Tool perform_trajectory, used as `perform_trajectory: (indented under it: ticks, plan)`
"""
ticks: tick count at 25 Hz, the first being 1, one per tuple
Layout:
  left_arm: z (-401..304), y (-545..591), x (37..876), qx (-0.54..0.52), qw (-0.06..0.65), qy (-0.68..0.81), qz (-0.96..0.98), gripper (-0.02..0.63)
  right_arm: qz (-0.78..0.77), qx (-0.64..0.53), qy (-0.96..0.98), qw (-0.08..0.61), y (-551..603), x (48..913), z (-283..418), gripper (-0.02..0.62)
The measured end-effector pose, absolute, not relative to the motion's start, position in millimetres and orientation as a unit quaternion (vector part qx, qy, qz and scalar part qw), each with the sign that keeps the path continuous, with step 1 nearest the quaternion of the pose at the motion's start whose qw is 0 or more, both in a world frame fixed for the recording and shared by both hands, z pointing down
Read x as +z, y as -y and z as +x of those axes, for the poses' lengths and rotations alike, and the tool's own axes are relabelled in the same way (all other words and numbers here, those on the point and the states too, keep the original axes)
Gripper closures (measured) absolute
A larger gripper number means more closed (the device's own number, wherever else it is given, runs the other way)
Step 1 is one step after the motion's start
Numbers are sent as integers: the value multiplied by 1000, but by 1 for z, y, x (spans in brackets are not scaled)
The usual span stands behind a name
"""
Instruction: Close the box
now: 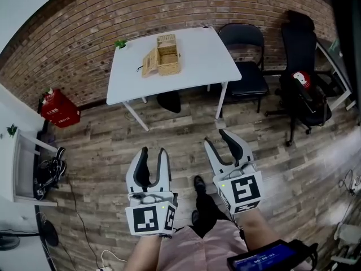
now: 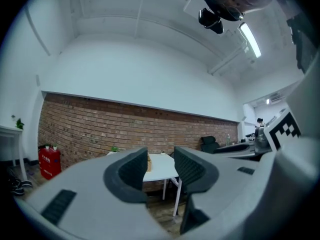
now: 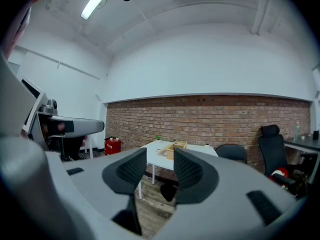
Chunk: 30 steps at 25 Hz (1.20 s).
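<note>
A woven wicker box (image 1: 168,54) stands open on the white table (image 1: 200,58) against the brick wall, its lid (image 1: 149,62) hanging down on its left side. In the right gripper view the box (image 3: 175,148) shows far off, just above the jaws. The left gripper view has only a sliver of the box (image 2: 149,162) beside one finger. Both grippers are held low over the wooden floor, well short of the table. My left gripper (image 1: 153,151) (image 2: 160,168) is open with nothing in it. The right gripper (image 1: 215,136) (image 3: 160,168) is open and empty too.
A black folding chair (image 1: 246,55) and a black office chair (image 1: 302,66) stand right of the table. A red container (image 1: 59,109) sits by the wall at left, near a white shelf (image 1: 22,168) and shoes (image 1: 49,171). A small green plant (image 1: 120,43) is on the table's far left corner.
</note>
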<state>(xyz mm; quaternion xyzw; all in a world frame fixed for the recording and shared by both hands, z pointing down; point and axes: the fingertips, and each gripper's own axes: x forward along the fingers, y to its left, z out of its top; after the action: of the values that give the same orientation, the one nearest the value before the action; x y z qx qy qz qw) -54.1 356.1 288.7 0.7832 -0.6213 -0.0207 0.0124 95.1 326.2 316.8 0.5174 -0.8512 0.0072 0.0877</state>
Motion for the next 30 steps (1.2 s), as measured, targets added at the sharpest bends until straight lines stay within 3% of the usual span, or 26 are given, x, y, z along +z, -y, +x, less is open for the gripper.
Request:
perform_trajectory:
  ticks: [14, 30]
  plan:
    - [-46, -200, 289, 13, 4, 624, 781, 433, 508, 29, 857, 85, -161, 331, 101, 433]
    - [-89, -112, 296, -11, 27, 650, 760, 433, 489, 16, 864, 116, -54, 329, 67, 442]
